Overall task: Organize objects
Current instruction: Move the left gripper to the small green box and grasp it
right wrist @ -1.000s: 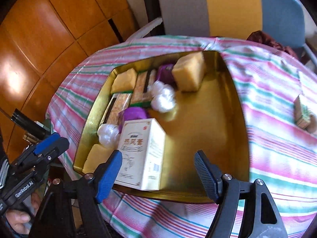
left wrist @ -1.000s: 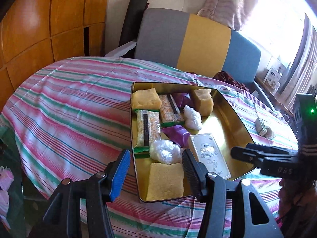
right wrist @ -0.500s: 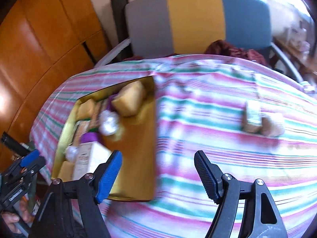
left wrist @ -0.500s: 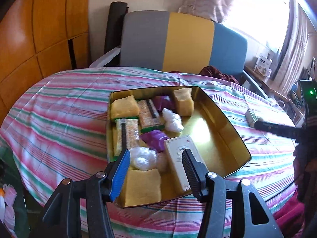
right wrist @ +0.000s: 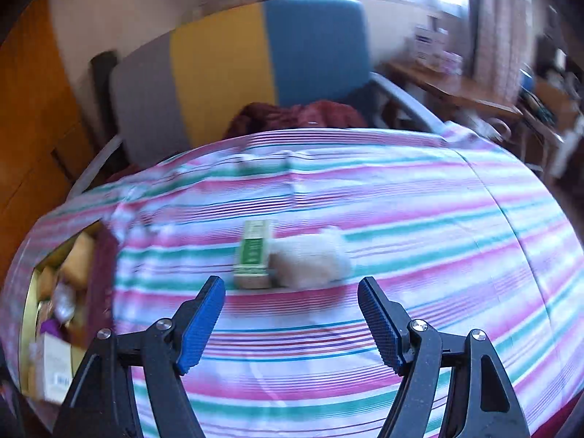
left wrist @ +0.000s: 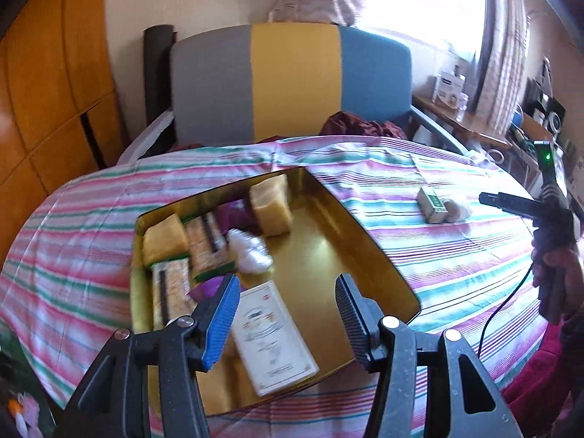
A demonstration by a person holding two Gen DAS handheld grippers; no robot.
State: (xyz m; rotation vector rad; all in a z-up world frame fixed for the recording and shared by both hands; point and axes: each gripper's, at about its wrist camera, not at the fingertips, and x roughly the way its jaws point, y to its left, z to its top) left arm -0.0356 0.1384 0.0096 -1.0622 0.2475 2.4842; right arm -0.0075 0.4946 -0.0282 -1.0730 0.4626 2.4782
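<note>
A gold tin (left wrist: 387, 277) lies on the striped tablecloth and holds a white box (left wrist: 272, 332), yellow sponges (left wrist: 272, 206), wrapped bars (left wrist: 208, 244), a purple item and a white plastic wad (left wrist: 250, 252). My left gripper (left wrist: 284, 323) is open and empty, above the tin's near edge. On the cloth to the right lie a small green box (right wrist: 253, 253) and a cream fluffy lump (right wrist: 310, 259), touching each other. My right gripper (right wrist: 292, 325) is open and empty, just short of those two. The right gripper also shows in the left wrist view (left wrist: 511, 200), right of the green box (left wrist: 432, 204).
A chair (left wrist: 292, 80) with grey, yellow and blue panels stands behind the table with dark red cloth (left wrist: 365, 126) on its seat. Wooden panels (left wrist: 47, 84) are on the left. A cluttered side table (left wrist: 474, 124) stands by the window at the right.
My right gripper has swung right, away from the tin, and now faces the green box and fluffy lump. My left view has turned right too; the tin's contents are unmoved.
</note>
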